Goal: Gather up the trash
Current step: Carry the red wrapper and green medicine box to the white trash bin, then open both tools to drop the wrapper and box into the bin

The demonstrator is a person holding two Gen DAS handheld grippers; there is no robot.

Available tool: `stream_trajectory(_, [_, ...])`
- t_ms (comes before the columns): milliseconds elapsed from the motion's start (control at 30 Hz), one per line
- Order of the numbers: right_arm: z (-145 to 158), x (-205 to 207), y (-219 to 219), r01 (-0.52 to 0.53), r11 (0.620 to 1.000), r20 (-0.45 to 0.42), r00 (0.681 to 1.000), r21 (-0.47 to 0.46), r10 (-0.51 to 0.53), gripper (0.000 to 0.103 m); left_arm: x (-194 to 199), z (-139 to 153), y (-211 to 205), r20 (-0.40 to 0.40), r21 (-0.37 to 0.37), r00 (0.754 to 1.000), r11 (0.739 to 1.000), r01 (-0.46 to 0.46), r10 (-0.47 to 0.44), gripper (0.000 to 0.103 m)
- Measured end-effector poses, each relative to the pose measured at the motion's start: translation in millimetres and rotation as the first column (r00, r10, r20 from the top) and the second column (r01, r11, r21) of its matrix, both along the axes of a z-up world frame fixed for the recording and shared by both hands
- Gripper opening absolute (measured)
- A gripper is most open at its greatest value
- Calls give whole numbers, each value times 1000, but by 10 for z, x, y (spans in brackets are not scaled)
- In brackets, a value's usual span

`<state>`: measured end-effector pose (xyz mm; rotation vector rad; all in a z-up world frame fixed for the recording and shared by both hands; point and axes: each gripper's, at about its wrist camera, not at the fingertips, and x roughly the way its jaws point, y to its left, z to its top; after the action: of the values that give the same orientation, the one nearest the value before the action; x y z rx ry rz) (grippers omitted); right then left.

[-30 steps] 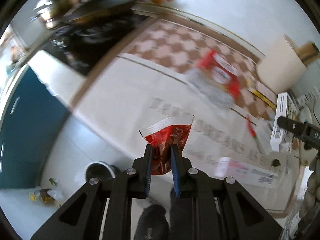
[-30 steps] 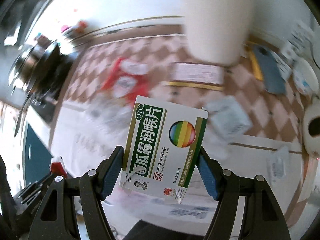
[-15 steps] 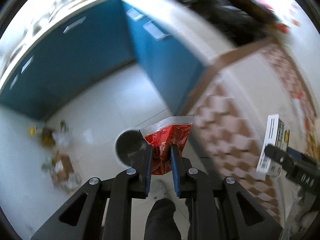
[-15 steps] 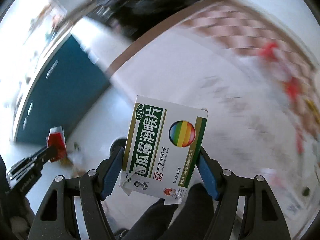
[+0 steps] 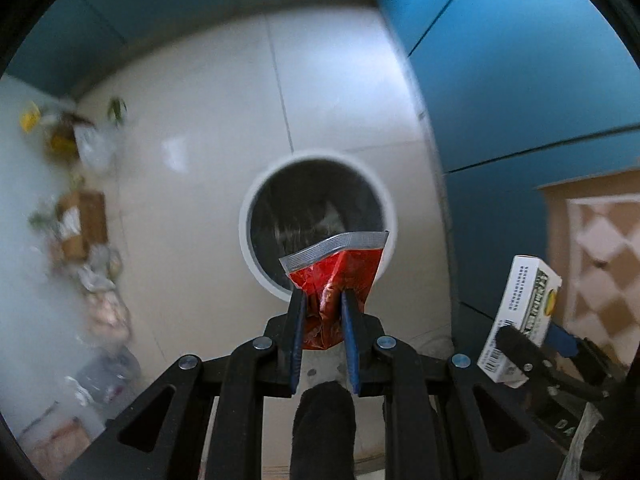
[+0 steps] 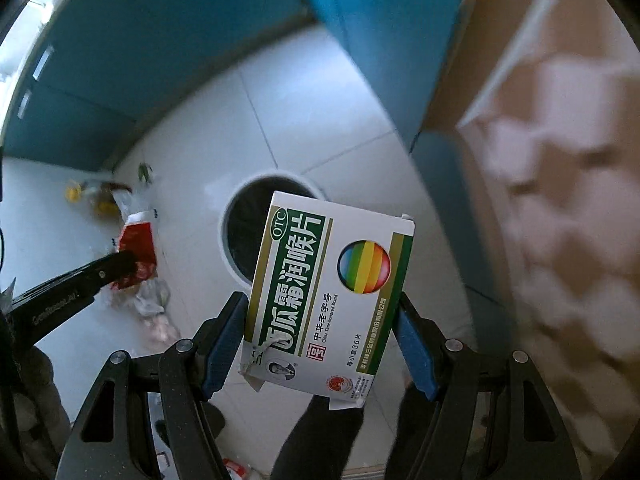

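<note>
Two grippers hang over the floor, both pointing down, each with a piece of trash in its jaws. My left gripper (image 5: 323,312) has its blue fingers (image 5: 298,320) drawn close together, pinching a crumpled red packet (image 5: 336,276) with a silver sealed strip along its top edge. The packet stands up out of the jaws and its top overlaps the near rim of the bin (image 5: 256,264) as I see it from that wrist. My right gripper (image 6: 320,332) has its fingers (image 6: 412,344) spread wide, clamped on the two long sides of a white and green box (image 6: 328,292) with a rainbow ball printed on its face; one bottom flap of the box is torn and hangs loose. From the right wrist, the box covers the right part of the bin's mouth.

From the left wrist I can see the right gripper (image 5: 532,344) at the lower right with the box edge-on, and from the right wrist the left one (image 6: 124,264) comes in from the left with the packet.

Beyond them the round white-rimmed bin stands on pale floor tiles (image 5: 200,120), dark inside. Farther left, loose litter (image 5: 76,216) lies along the floor, blurred. Blue cabinets (image 5: 520,60) rise behind and to the right of the bin. At the far right a checked tablecloth (image 6: 560,200) hangs, smeared by blur.
</note>
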<state>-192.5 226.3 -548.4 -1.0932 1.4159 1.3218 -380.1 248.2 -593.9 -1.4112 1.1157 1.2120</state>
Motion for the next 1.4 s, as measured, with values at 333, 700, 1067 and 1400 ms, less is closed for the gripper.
stream_trajectory(333, [-1833, -372, 202, -70, 993, -10, 998, -96, 69, 73, -209, -1243, -17, 53, -102, 998, 994, -29, 34, 15])
stream_trajectory(700, [-2307, -378, 353, -95, 990, -43, 995, -103, 91, 73, -255, -1279, 62, 98, -126, 994, 991, -39, 52, 20])
stream_trajectory(1067, [-2261, -635, 361, -161, 982, -62, 986, -98, 156, 100, -635, -930, -111, -72, -38, 995, 997, -72, 69, 100])
stream_trajectory(1400, [-1895, -756, 222, -205, 976, 1, 979, -71, 205, 103, -702, -387, -330, -167, 20, 982, 996, -85, 87, 100])
